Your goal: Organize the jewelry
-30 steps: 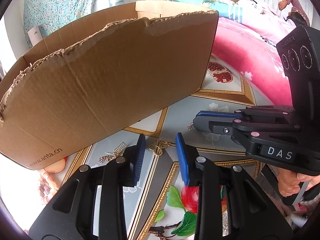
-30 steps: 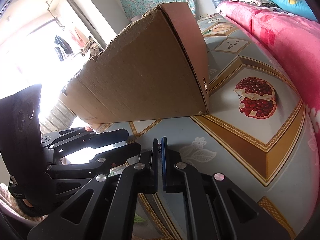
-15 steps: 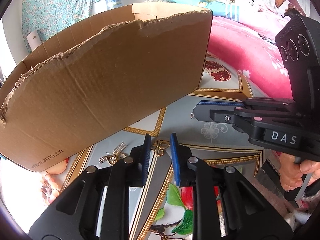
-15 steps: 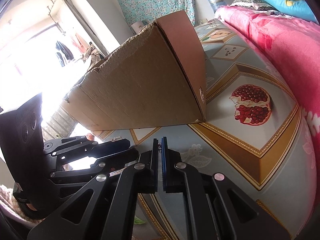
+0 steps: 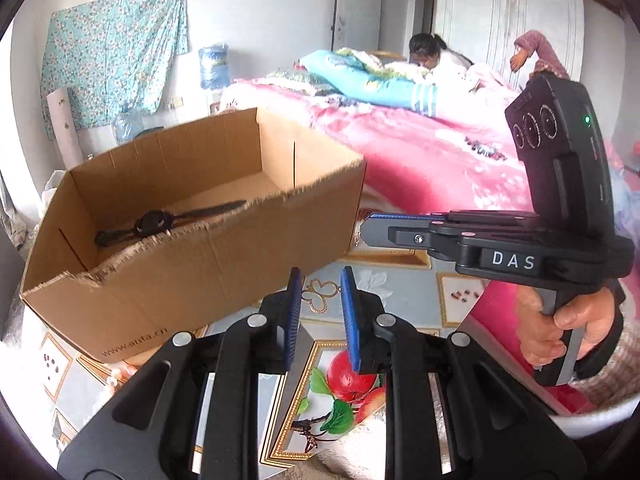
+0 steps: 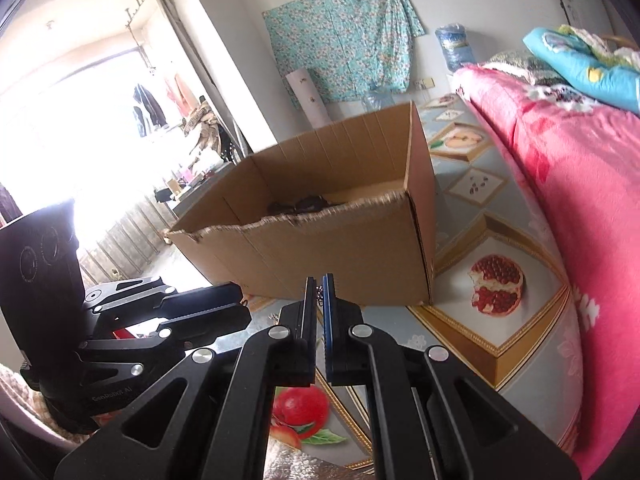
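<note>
My left gripper [image 5: 318, 300] jaws pinch a gold butterfly piece [image 5: 317, 295]; my right gripper [image 6: 319, 300] jaws clamp a small chain [image 6: 319, 292].

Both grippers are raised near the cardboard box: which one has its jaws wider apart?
The left gripper: there is a clear gap between its pads, spanned by a gold ornament. The right gripper is pinched almost shut on a thin chain.

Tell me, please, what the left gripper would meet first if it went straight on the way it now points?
Probably the gold brooch seen between the left gripper's fingers, though depth is unclear and it may already be held.
</note>
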